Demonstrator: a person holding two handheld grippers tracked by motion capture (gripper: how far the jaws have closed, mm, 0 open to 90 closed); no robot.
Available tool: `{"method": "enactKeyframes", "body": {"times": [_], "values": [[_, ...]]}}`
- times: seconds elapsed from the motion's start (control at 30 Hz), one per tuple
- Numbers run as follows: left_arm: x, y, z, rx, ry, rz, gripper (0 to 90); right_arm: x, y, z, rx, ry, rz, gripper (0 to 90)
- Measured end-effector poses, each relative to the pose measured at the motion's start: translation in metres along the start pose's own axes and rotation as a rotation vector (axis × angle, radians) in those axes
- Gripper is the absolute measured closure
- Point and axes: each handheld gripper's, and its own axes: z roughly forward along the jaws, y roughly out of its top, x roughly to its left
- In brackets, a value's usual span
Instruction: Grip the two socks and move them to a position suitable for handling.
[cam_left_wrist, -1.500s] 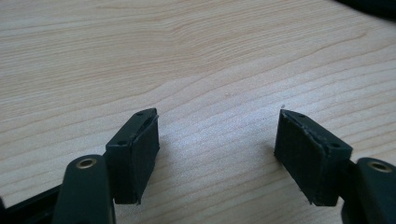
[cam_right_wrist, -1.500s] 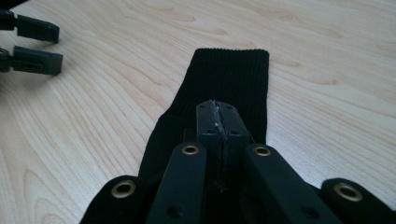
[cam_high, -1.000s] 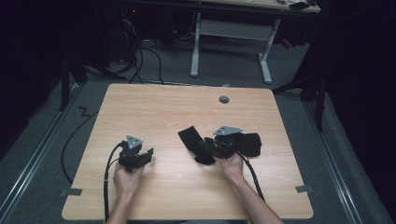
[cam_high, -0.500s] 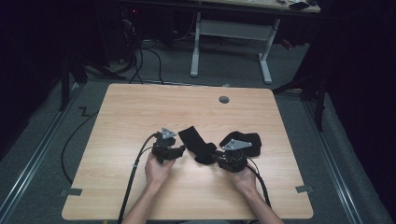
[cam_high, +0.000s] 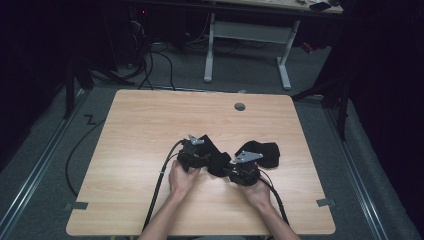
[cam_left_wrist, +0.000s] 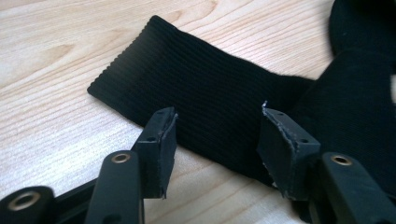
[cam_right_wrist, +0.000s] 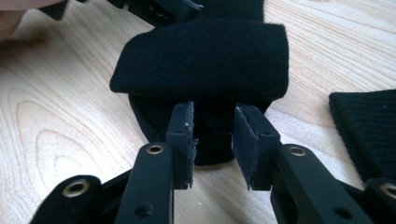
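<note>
A black sock (cam_high: 216, 161) lies at the middle of the wooden table (cam_high: 150, 125), between my two grippers. My left gripper (cam_high: 194, 151) is at its ribbed cuff. In the left gripper view the gripper (cam_left_wrist: 217, 122) stands open just over the cuff (cam_left_wrist: 196, 79), with both pads clear of the cloth. My right gripper (cam_high: 242, 169) is at the sock's other end, which is folded over itself (cam_right_wrist: 205, 56). Its jaws (cam_right_wrist: 214, 122) have just been opening; the sock's lower layer lies between the pads, unpressed. A second black sock (cam_high: 262, 151) lies to the right.
A round cable hole (cam_high: 240, 106) sits near the table's far edge. Both forearms come in from the near edge, with cables trailing beside them. The second sock's ribbed cuff (cam_right_wrist: 369, 126) lies right of my right gripper. A white desk frame (cam_high: 245, 35) stands beyond the table.
My left hand has moved right from the table's left part to the sock's cuff. My right hand has drawn a little toward the near edge, and the sock now lies folded.
</note>
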Motion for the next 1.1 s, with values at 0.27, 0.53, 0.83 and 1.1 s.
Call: {"method": "enactKeyframes", "body": {"times": [0.27,0.53,0.83,1.1], "values": [[-0.003,0.006,0.007,0.034,0.038,0.075,56.1,0.005,-0.002,-0.002,0.006,0.012,-0.036,80.1],[0.001,0.007,0.007,0.031,0.006,0.102,85.0,0.011,-0.006,-0.008,0.005,0.043,-0.047,85.9],[0.011,0.013,0.000,-0.028,-0.007,0.079,86.5,0.027,-0.009,-0.023,-0.050,0.098,-0.073,86.5],[0.008,0.019,0.016,-0.054,-0.021,0.093,83.4,0.037,-0.018,-0.026,-0.021,0.145,-0.082,85.9]]}}
